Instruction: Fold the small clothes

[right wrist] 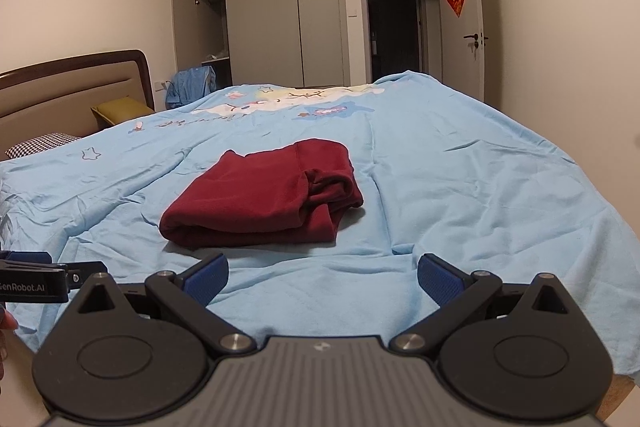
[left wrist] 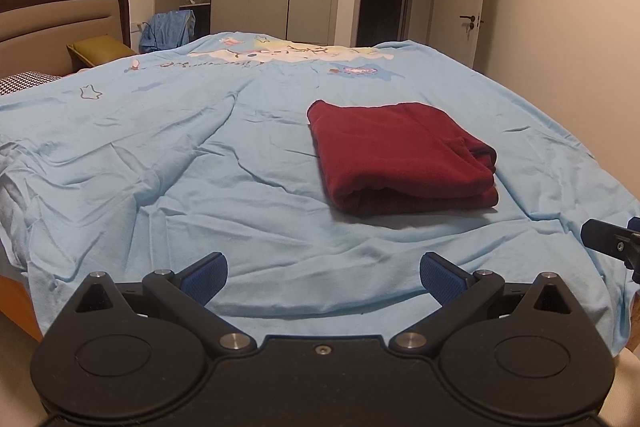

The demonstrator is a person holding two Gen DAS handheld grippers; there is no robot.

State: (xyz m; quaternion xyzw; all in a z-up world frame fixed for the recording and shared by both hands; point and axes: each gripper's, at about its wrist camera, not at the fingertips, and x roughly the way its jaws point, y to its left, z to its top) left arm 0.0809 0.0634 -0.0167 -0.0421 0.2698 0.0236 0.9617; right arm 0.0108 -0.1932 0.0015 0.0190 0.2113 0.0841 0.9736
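Claws both hung released: my left claw (left wrist: 323, 277) and right claw (right wrist: 322, 277) hovered level over the bed's near edge (left wrist: 280, 311), short of the folded maroon garment (left wrist: 404, 155). Only the right view showed the garment's tucked open end.

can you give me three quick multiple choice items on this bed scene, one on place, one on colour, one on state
1. Where does the folded garment lie?
A. on the light blue bed sheet
B. on the green pillow
C. inside the wardrobe

2. What colour is the garment?
A. navy
B. dark red
C. white

3. How do the left tool and the right tool stand?
A. both shut on the garment
B. one open, one shut
C. both open, holding nothing

Answers:
1 A, it rests on the sheet, apart from the pillow by the headboard.
2 B, both views show it dark red.
3 C, each tool's blue pads are spread wide over bare sheet, short of the garment.
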